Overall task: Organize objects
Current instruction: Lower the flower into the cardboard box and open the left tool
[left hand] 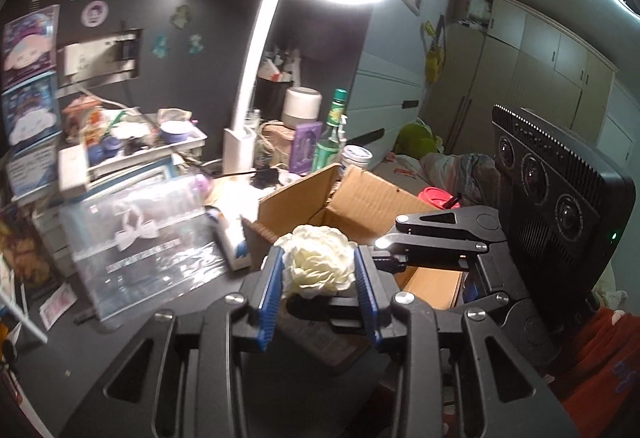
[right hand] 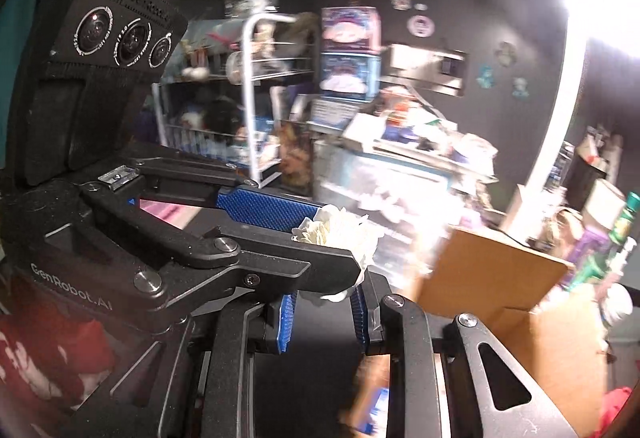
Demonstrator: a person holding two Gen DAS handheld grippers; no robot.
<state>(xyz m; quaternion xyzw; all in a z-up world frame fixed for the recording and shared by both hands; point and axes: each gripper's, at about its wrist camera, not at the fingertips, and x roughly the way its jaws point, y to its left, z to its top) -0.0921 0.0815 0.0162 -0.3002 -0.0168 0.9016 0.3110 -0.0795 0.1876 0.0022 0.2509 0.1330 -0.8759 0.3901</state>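
Observation:
A cream-white fabric flower (left hand: 316, 266) is squeezed between the blue pads of my left gripper (left hand: 317, 258), which is shut on it. The flower hangs in front of the near corner of an open cardboard box (left hand: 372, 197). My right gripper (left hand: 382, 250) reaches in from the right, its tips against the flower's right edge. In the right wrist view the flower (right hand: 340, 234) sits in the left gripper (right hand: 336, 246). A white petal edge lies between the pads of my right gripper (right hand: 324, 298), which looks shut on it. The left finger hides most of that grip. The box (right hand: 488, 270) stands to the right.
A white lamp arm (left hand: 248, 77) rises behind the box, with a green bottle (left hand: 332, 133) and jars beside it. A clear storage case with a bow (left hand: 136, 238) lies to the left on the dark desk (left hand: 120, 342). A wire shelf rack (right hand: 248, 97) stands farther back.

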